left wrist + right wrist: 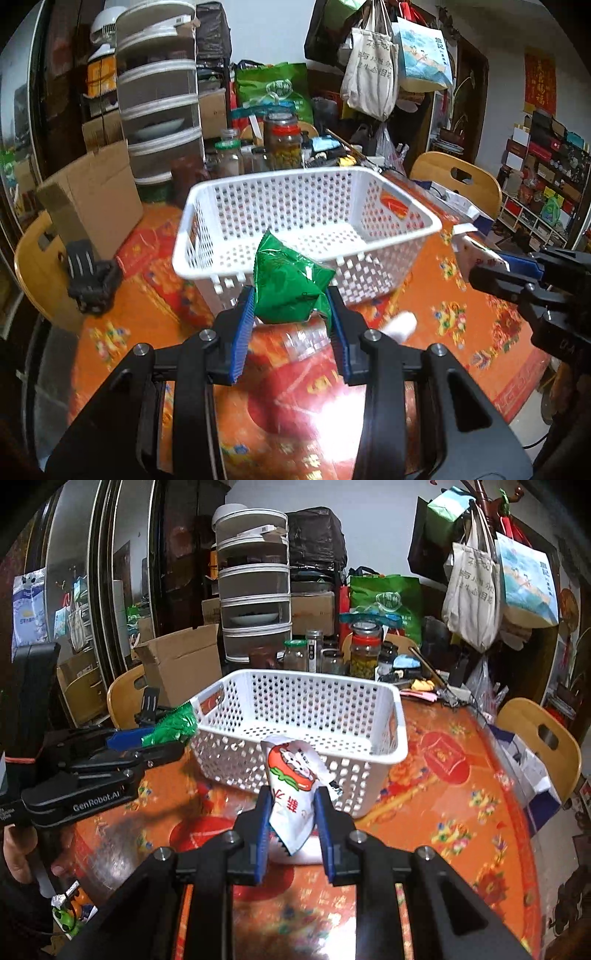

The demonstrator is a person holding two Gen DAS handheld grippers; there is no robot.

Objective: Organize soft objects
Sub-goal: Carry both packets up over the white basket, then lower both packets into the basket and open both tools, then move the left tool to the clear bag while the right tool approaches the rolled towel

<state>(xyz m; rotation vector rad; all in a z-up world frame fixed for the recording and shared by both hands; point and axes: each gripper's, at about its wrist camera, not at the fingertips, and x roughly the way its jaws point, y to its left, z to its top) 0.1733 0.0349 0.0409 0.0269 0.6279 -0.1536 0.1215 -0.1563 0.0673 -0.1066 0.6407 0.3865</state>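
Left tongs (162,744) (marked "GenRobot.AI") gripping green packet (288,288), right tongs (291,801) gripping white packet (295,786)

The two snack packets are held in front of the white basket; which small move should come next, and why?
Probably carry both forward over the basket rim. The left gripper pinches the green packet, the right gripper the white packet, and both are short of the near rim.

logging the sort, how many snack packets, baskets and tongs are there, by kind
snack packets: 2, a green packet in the left tongs and a white packet in the right tongs
white basket: 1, nothing in it yet
tongs: 2, each shut on a packet
total: 5
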